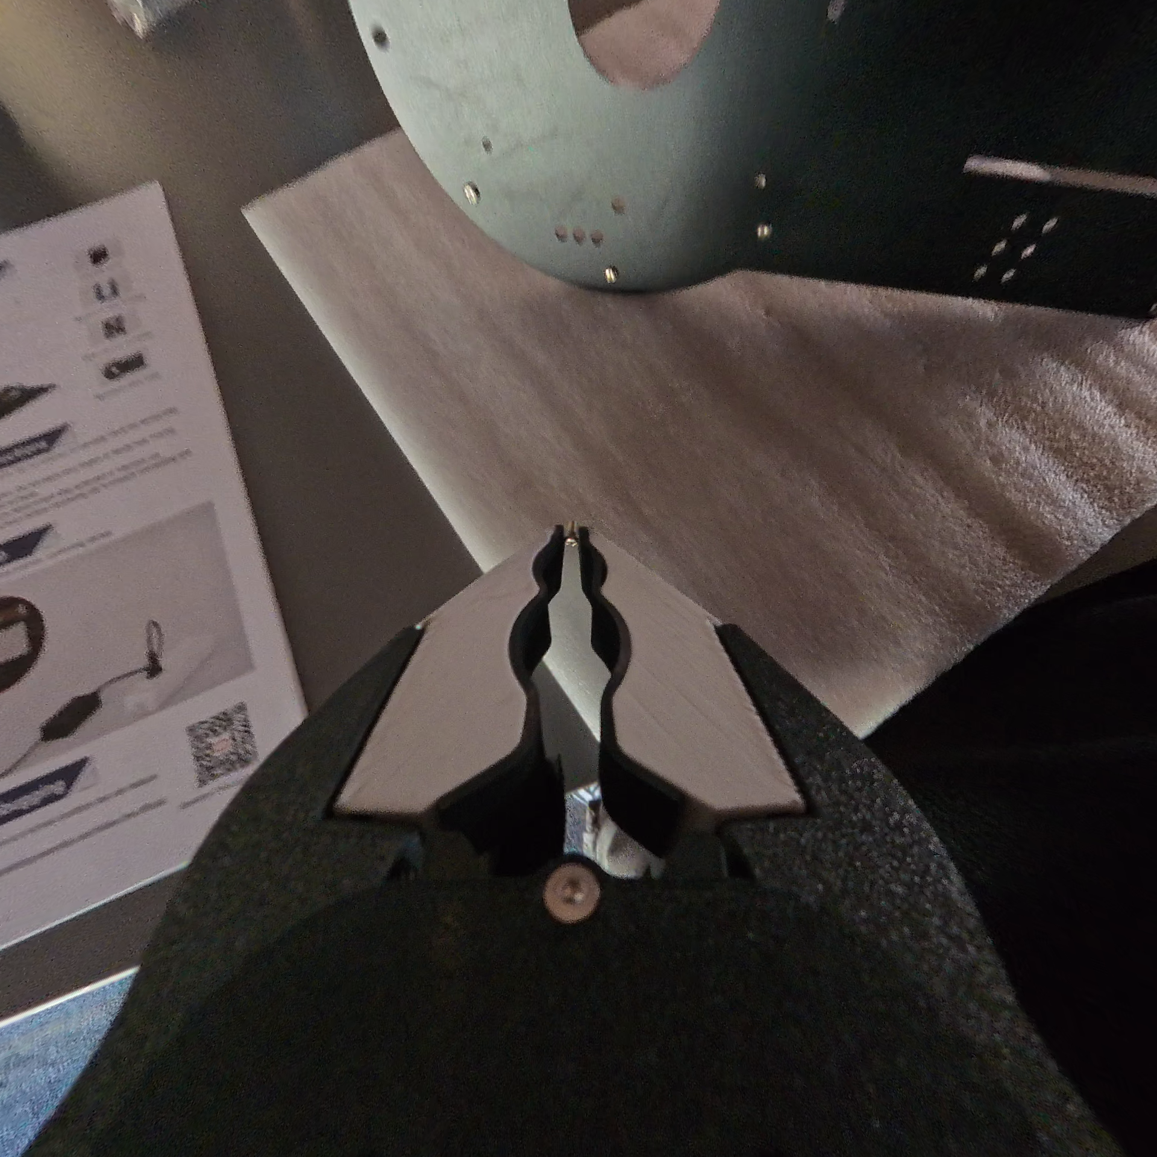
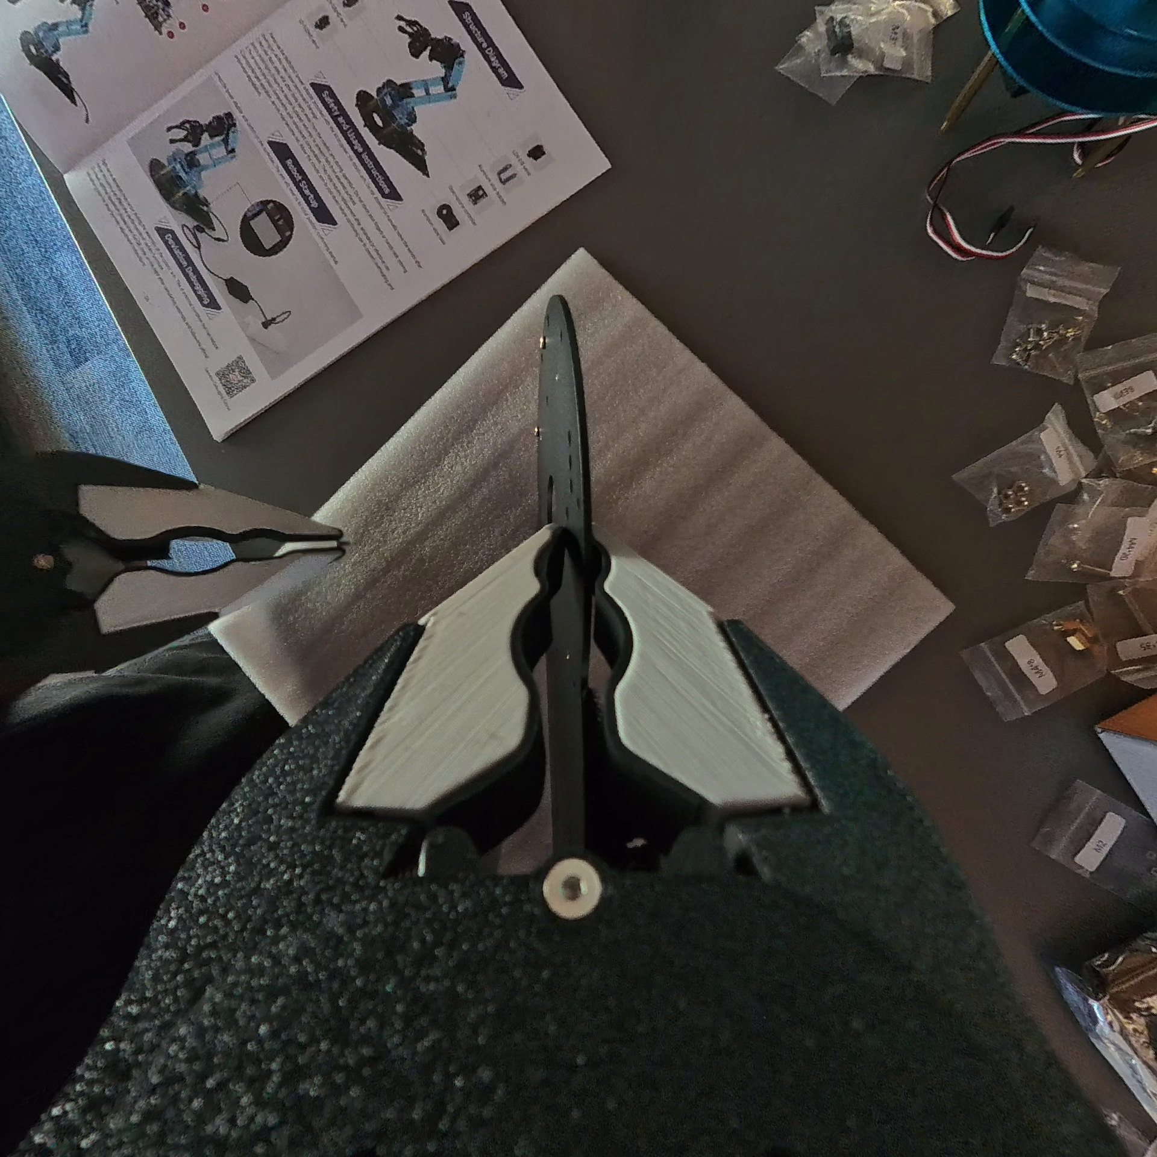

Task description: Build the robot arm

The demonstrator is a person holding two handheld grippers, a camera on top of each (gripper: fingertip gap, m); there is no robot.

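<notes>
My left gripper (image 1: 571, 537) is shut on a tiny metal screw (image 1: 571, 533) pinched at its fingertips, held above a white foam sheet (image 1: 720, 451). Ahead of it hangs a round metal plate (image 1: 532, 125) with a large centre hole and several small holes and screws. My right gripper (image 2: 571, 545) is shut on that plate (image 2: 561, 401), seen edge-on and upright over the foam sheet (image 2: 720, 476). The left gripper also shows in the right wrist view (image 2: 338, 541), left of the plate, tips pointing toward it and apart from it.
A printed instruction sheet (image 2: 325, 188) lies at the far left on the dark table (image 2: 782, 219); it also shows in the left wrist view (image 1: 113, 532). Several small bags of hardware (image 2: 1064, 501) lie at the right. A blue part with red-white-black wires (image 2: 977, 181) sits at the top right. My right fingertips sit around 15 centimeters from my left ones.
</notes>
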